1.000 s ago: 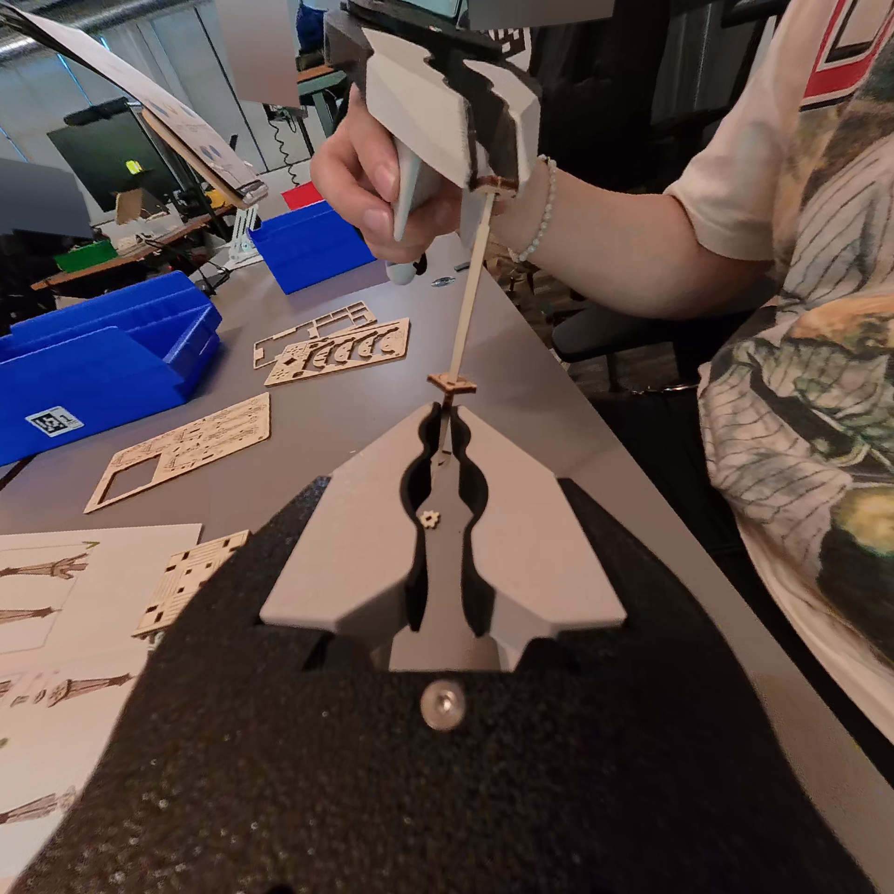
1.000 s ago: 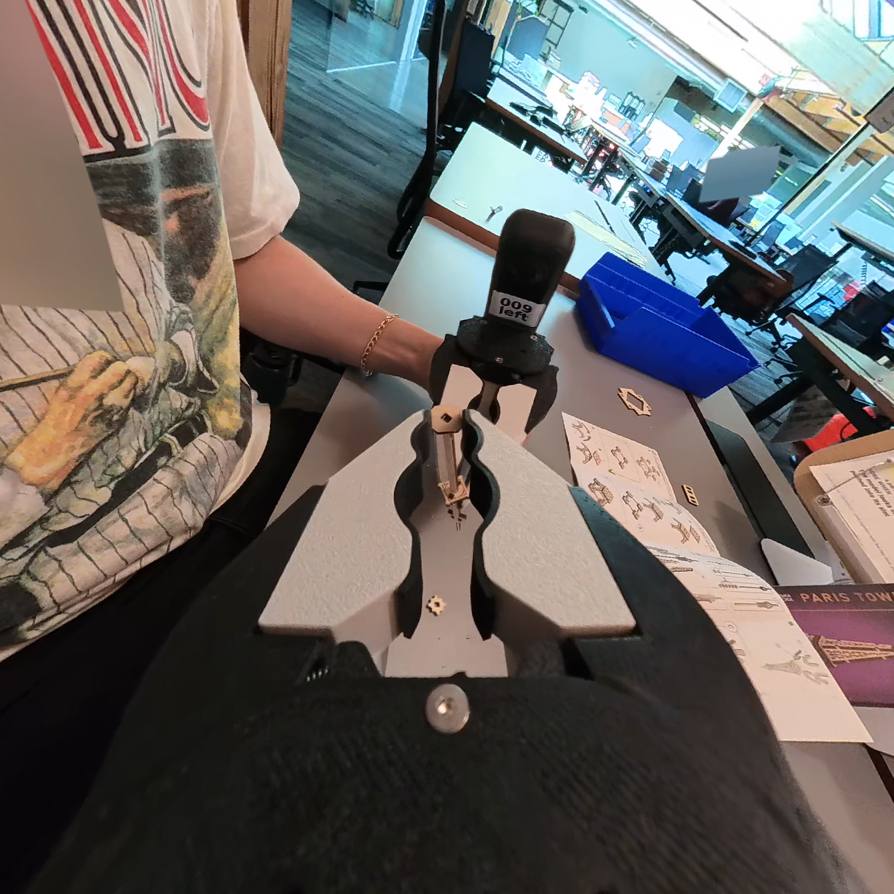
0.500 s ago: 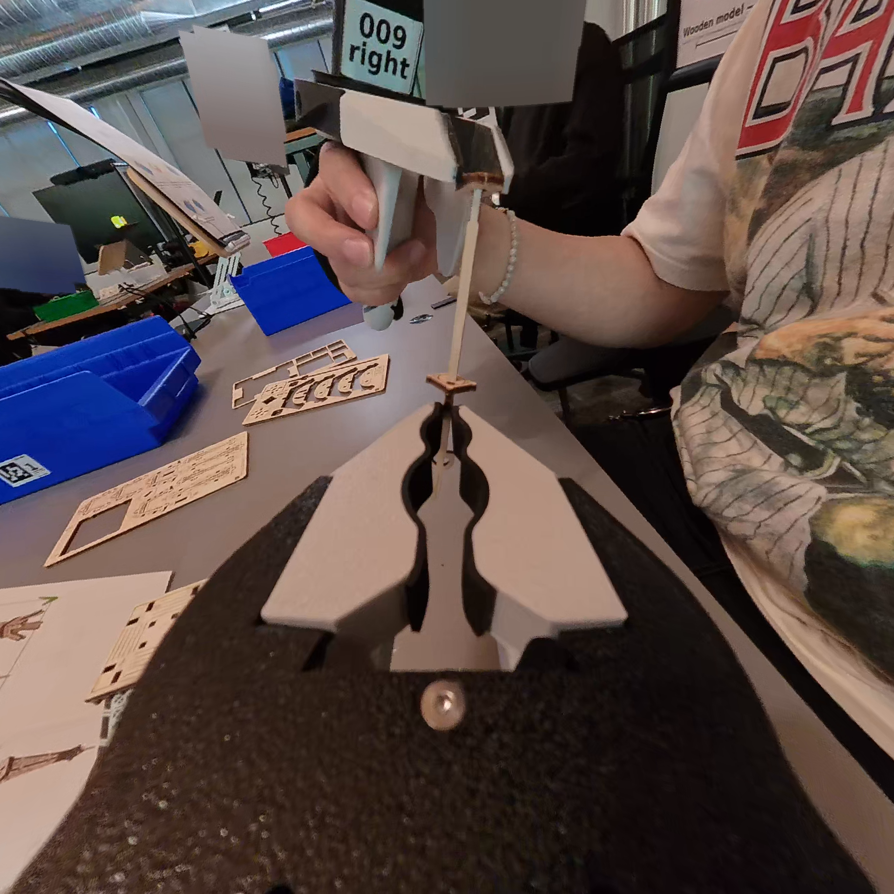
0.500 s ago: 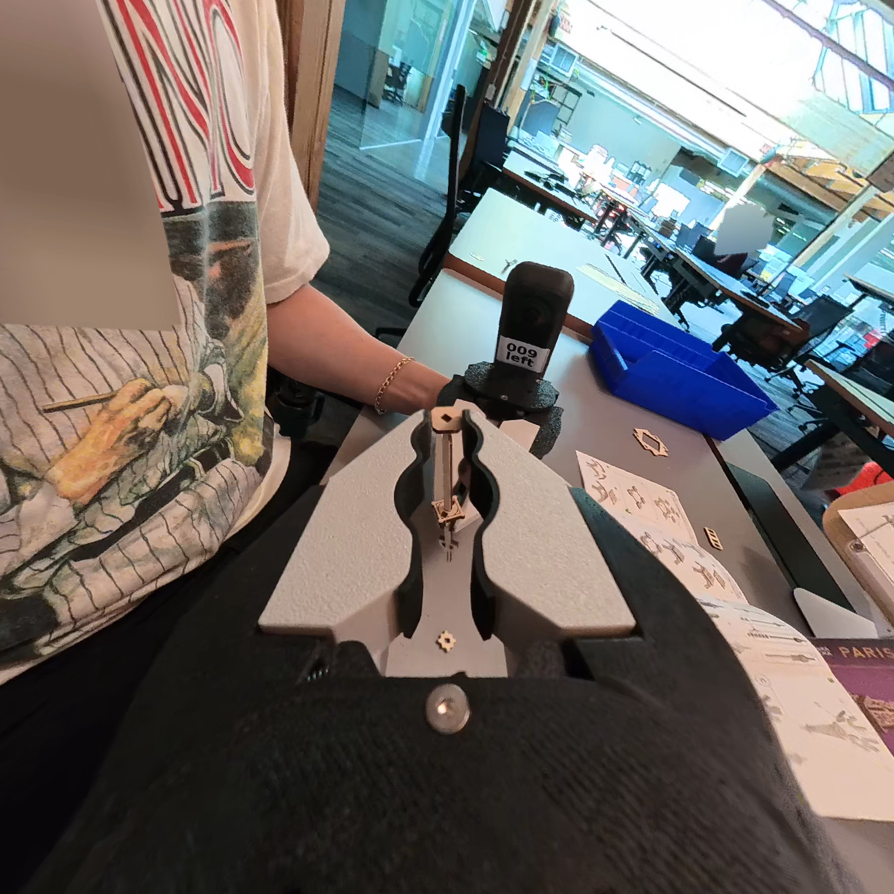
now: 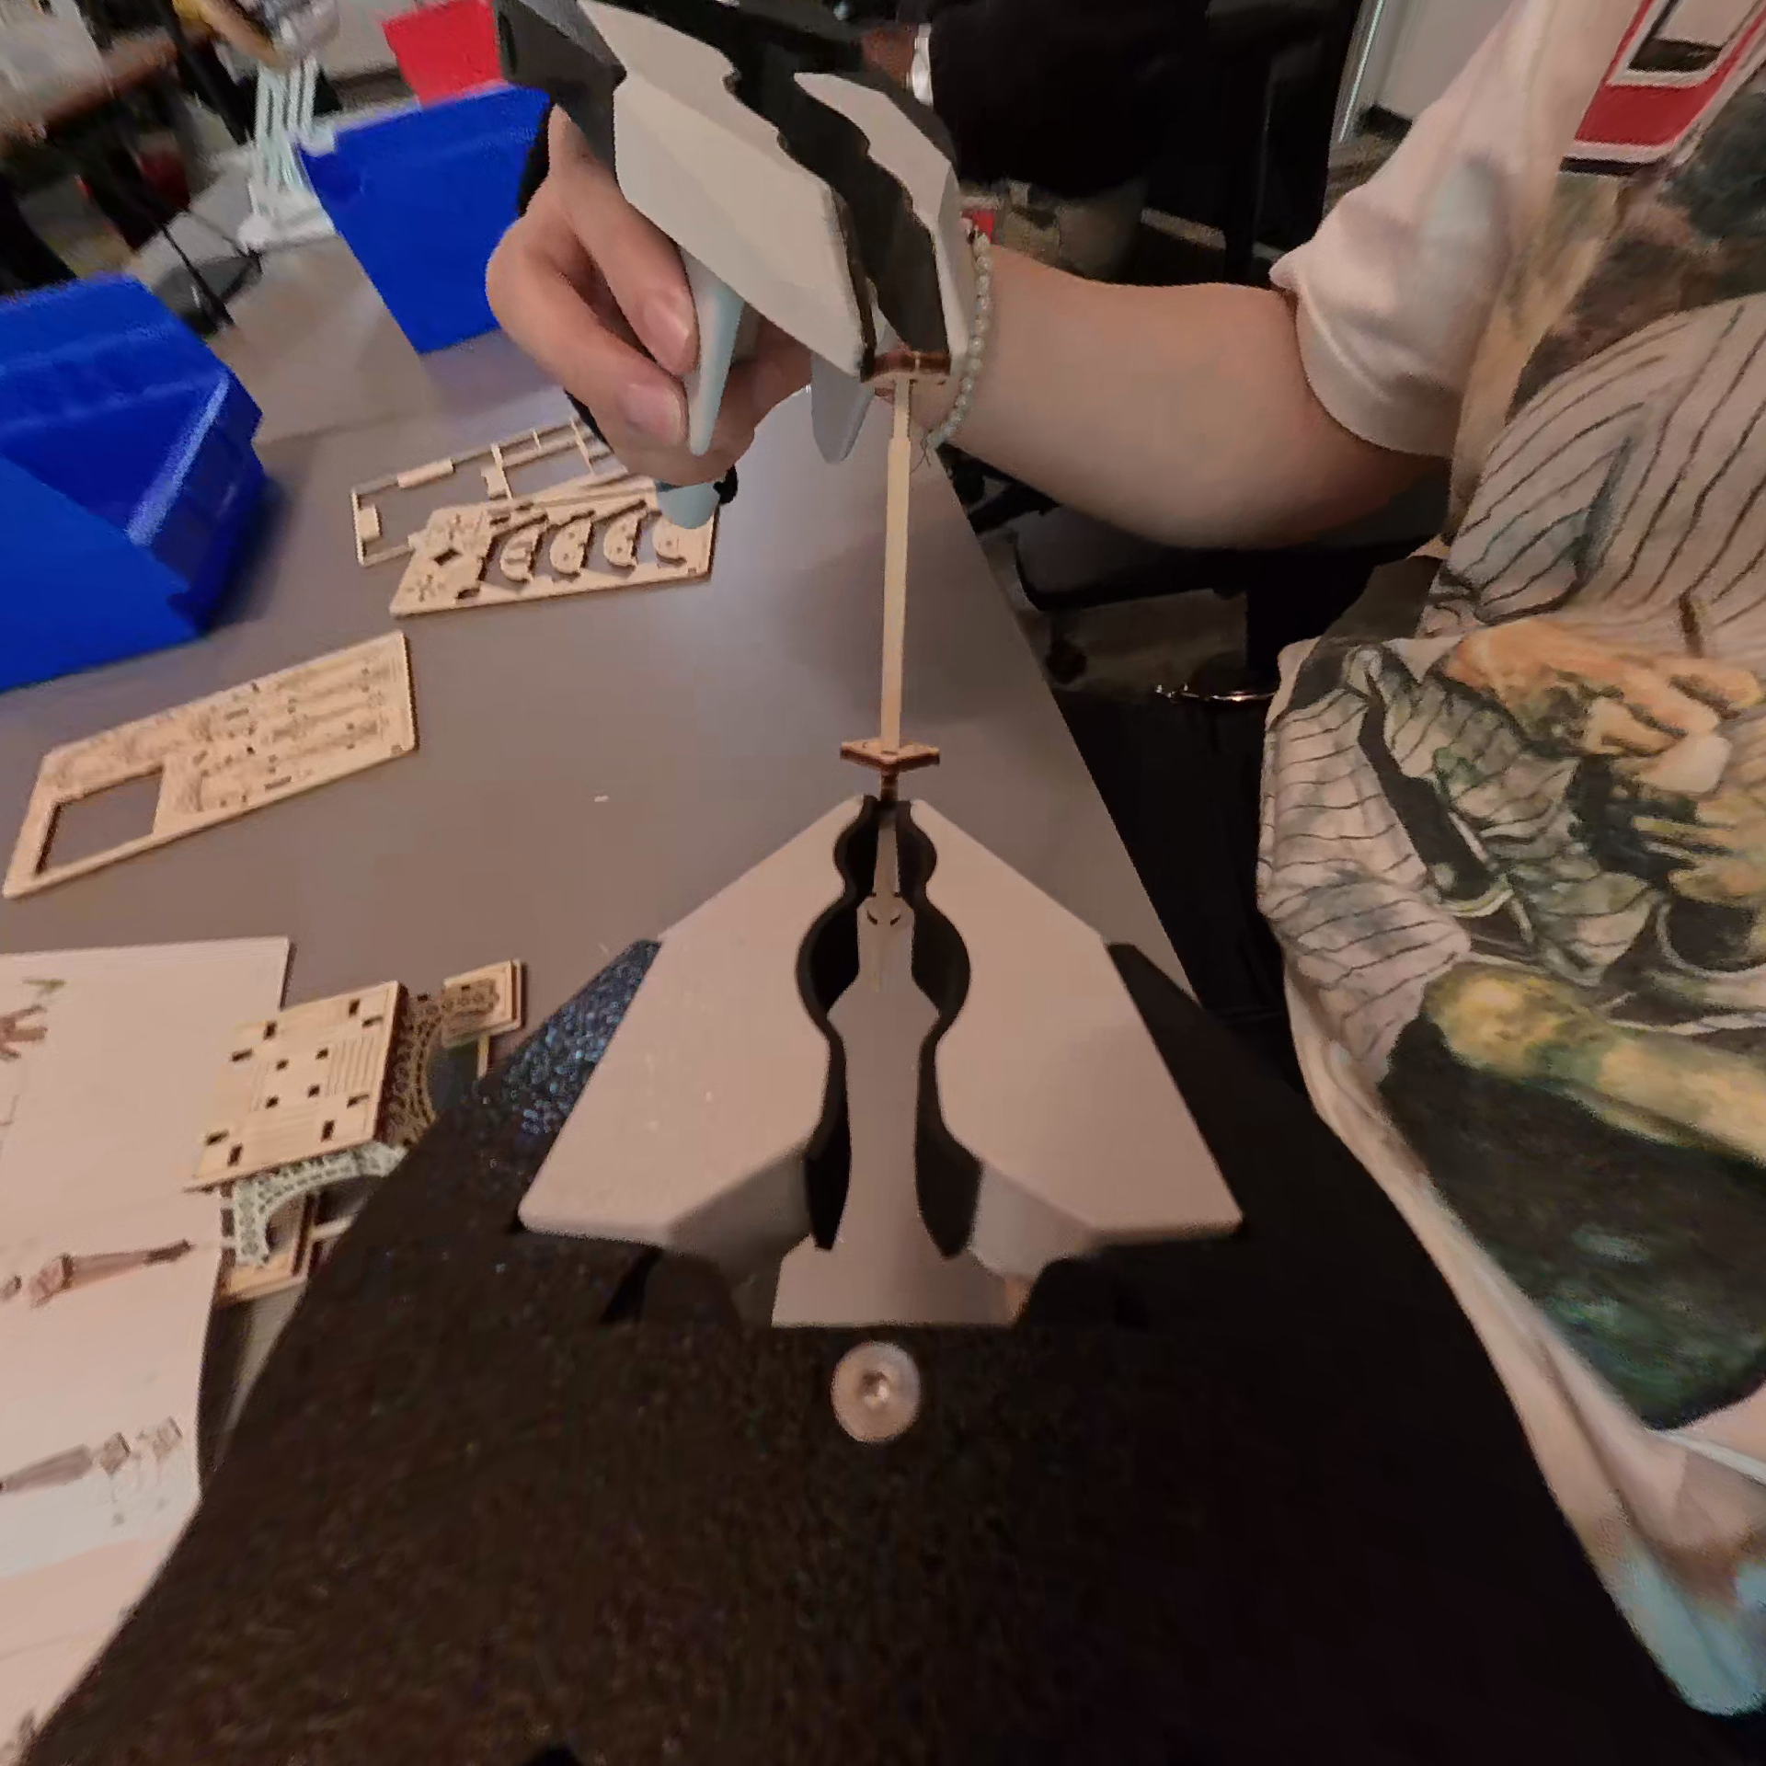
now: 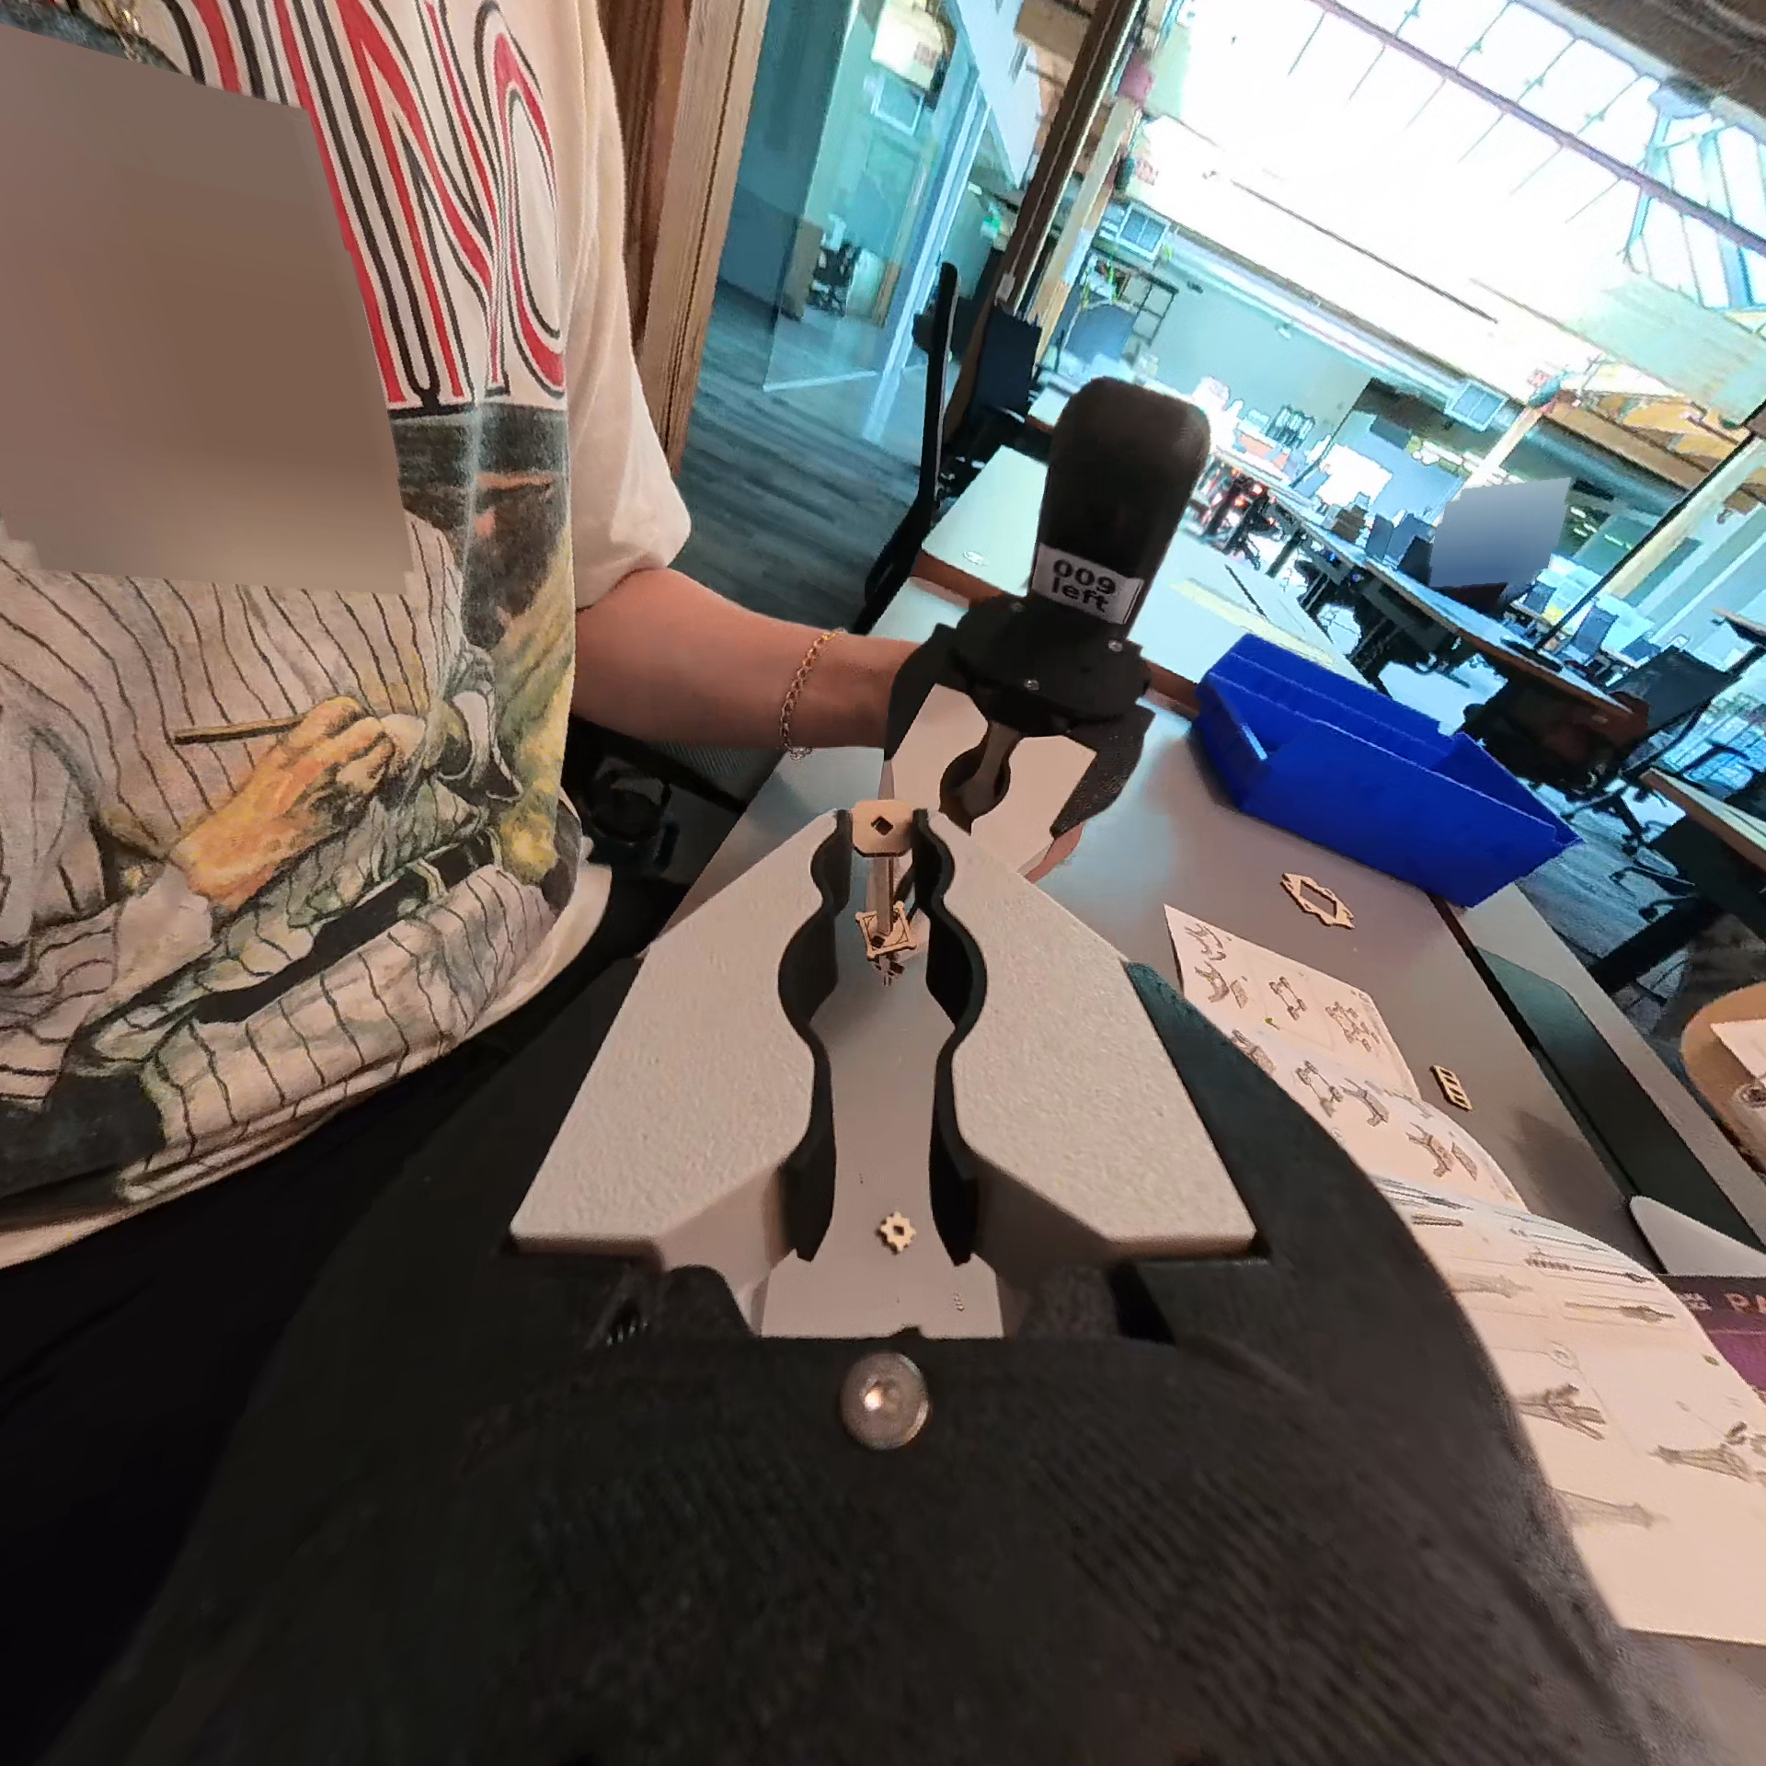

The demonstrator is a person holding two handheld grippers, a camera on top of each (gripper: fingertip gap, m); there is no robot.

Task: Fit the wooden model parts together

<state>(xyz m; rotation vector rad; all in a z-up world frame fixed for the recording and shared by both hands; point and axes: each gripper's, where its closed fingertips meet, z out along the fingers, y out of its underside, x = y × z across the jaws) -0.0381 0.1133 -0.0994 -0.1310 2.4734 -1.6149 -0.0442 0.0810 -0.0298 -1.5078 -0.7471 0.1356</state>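
Grey fingers of the left gripper (image 5: pixel 884 812) are pinched together on the lower tip of a thin wooden spire (image 5: pixel 893 612), which stands nearly upright above the table (image 5: pixel 612 726). A small square wooden collar (image 5: pixel 889 753) sits on the spire just above those fingertips. The right gripper (image 5: pixel 903 361) comes down from above and is clamped on the spire's top end, where a small square cap (image 6: pixel 881 828) shows between its fingertips in the right wrist view. A hand (image 5: pixel 612 296) wraps the right gripper's handle.

On the table to the left lie flat wooden part sheets (image 5: pixel 220 755), one with a rectangular hole, another (image 5: pixel 554 554) with curved pieces still in it. Nearer the left gripper stands a partly built tower base (image 5: pixel 306 1080) beside a printed instruction sheet (image 5: pixel 105 1147). Blue bins (image 5: pixel 105 459) sit farther back. In the right wrist view a tiny wooden cog (image 6: pixel 896 1230) lies on the table below the right gripper, and a loose frame piece (image 6: pixel 1317 898) rests near another blue bin (image 6: pixel 1367 764).
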